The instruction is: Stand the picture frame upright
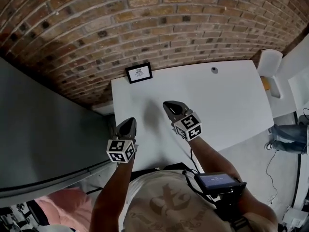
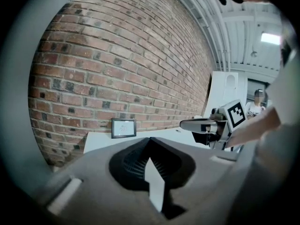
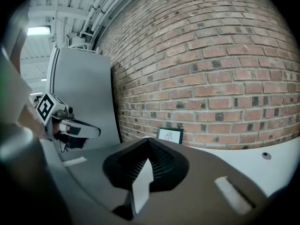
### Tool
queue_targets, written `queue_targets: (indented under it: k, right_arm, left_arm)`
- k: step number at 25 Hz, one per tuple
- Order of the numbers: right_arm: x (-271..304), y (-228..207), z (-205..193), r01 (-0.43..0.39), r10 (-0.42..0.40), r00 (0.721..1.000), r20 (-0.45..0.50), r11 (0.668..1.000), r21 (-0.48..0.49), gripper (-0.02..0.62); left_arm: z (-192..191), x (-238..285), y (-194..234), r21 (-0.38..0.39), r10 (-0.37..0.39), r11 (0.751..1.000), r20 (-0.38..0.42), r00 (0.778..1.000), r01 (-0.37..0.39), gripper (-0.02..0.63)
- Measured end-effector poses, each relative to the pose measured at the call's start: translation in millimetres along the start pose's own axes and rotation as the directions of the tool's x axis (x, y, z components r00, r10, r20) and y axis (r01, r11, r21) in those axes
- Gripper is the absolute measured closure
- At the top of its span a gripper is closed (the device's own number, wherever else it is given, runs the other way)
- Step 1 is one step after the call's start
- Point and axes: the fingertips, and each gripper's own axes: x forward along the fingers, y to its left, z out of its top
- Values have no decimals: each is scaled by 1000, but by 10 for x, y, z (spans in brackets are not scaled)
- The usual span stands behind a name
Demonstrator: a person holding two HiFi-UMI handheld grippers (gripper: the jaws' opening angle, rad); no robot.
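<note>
Two risks stand out, both around a job that looks already done. The brick wall point(image 1: 145, 23) fills the top of the head view, with a grey partition point(image 1: 43, 129) down the left side. The white table point(image 1: 217, 105) runs across the middle.

Both tongs hang over the table's near part, lower centre of the frame. The left gripper point(image 1: 128, 123) and the right gripper point(image 1: 170, 105) each have their jaws pressed together with nothing between them.

The picture frame point(image 1: 139, 73) stands upright at the table's far left corner, close to the wall and well apart from both tongs. Whether it leans on the bricks or rests on its own prop I cannot tell.

First, a closed gripper brought in again could nudge the frame and tip it flat. Second, because it sits so near the corner, a sideways push could send it off the edge.
</note>
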Motion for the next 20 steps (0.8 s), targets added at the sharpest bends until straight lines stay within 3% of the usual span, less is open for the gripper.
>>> queue_targets:
  k: [6,15,20]
  right_arm:
    - [-255,164,-161,-17,17,1000,-13,1000,18,588]
    - [-560,399,-325,14,-13,1000,-12,998,56,588]
    - [-725,567,-382,33,-33,999,-3,996,79,588]
  left_arm:
    - [-60,-245,-55,-1,-21,1000,-2,1000,21,602]
    - [-285,-553,-106,-56,-52,997,-6,999,52,602]
    - [-382,-733,-118,-50,-68,996,-13,998,67,601]
